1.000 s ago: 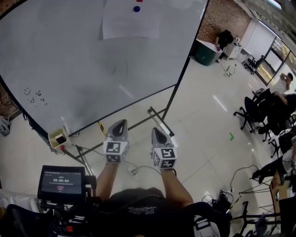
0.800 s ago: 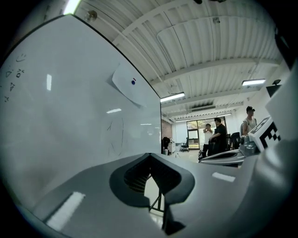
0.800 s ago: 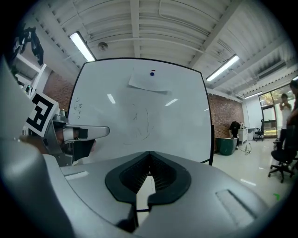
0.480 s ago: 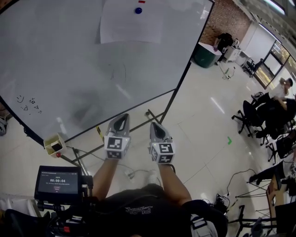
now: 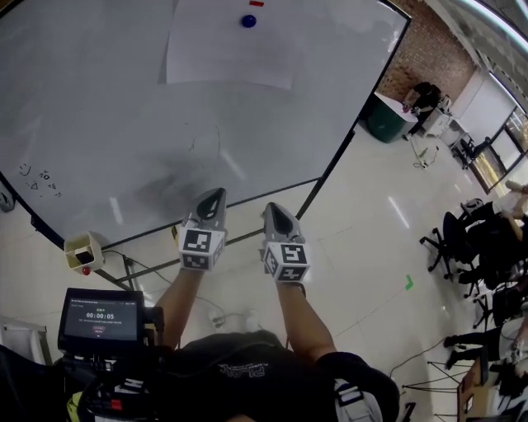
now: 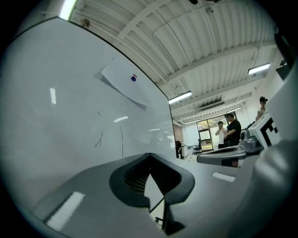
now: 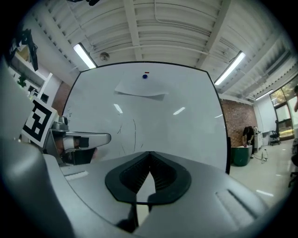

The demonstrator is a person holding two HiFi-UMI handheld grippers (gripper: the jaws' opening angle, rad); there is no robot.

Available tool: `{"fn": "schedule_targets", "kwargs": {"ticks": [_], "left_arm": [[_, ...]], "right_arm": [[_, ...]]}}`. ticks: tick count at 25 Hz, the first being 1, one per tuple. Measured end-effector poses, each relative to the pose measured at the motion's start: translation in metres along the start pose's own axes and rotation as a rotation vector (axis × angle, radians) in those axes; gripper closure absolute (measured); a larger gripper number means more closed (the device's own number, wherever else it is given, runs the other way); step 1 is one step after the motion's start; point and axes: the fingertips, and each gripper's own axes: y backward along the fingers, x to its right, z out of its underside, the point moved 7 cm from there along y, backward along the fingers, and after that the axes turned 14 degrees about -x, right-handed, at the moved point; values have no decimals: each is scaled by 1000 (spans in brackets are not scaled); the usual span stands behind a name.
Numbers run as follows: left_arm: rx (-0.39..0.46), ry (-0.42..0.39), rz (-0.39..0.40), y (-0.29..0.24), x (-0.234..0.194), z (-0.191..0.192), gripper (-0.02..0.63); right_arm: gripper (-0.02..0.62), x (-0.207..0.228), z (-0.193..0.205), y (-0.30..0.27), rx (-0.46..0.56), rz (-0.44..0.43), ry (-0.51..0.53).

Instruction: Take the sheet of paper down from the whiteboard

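White paper (image 5: 229, 51) — well above both tongs (image 5: 215, 196) (image 5: 271, 209)

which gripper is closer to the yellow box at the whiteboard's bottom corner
Left. The left gripper sits right of the yellow box; the right gripper lies farther right, beyond the left one.

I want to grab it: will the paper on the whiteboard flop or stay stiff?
Probably floppy: the paper hangs under a blue magnet, and its lower edge seems to curl off the whiteboard. Likely light too, since so small a magnet holds it up.
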Motion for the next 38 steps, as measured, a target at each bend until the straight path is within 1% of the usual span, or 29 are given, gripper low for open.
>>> {"fn": "schedule_targets", "kwargs": {"ticks": [3, 5, 10, 14, 15, 18, 21, 23, 26, 28, 32, 34, 36, 38], "left_arm": [[23, -17, -42, -5, -13, -15, 604], [36, -34, -76, -13, -15, -28, 604], [90, -165, -215, -44, 0, -67, 604], [115, -253, -304, -44, -13, -101, 604], [125, -284, -331, -42, -15, -111, 604], [160, -413, -410, -35, -14, -146, 604], [206, -486, -436, -28, -11, -176, 604], [228, -524, -473, -24, -15, -195, 604], [228, -578, -531, -41, -24, -226, 604], [207, -595, -562, -56, -29, -246, 604], [201, -552, -573, -50, -34, -286, 603], [207, -589, -601, -47, -34, -301, 603], [204, -626, -623, -50, -35, -312, 560], [195, -624, -625, -60, -38, -321, 523]], "right_arm": [[581, -3, -13, -16, 13, -40, 26], [581, 4, -18, -26, 17, -76, 23], [581, 45, -36, -50, 80, -198, 38], [581, 49, -73, -68, 167, -299, 57], [581, 52, -82, -73, 184, -317, 60], [581, 71, -108, -83, 232, -348, 53], [581, 85, -129, -91, 265, -390, 41], [581, 87, -142, -98, 285, -426, 28], [578, 100, -161, -116, 316, -481, -34], [566, 108, -171, -129, 322, -519, -76], [541, 104, -188, -124, 337, -608, -147], [534, 101, -195, -122, 355, -640, -168], [528, 98, -201, -124, 370, -640, -161], [517, 98, -208, -129, 374, -643, -145]]}}
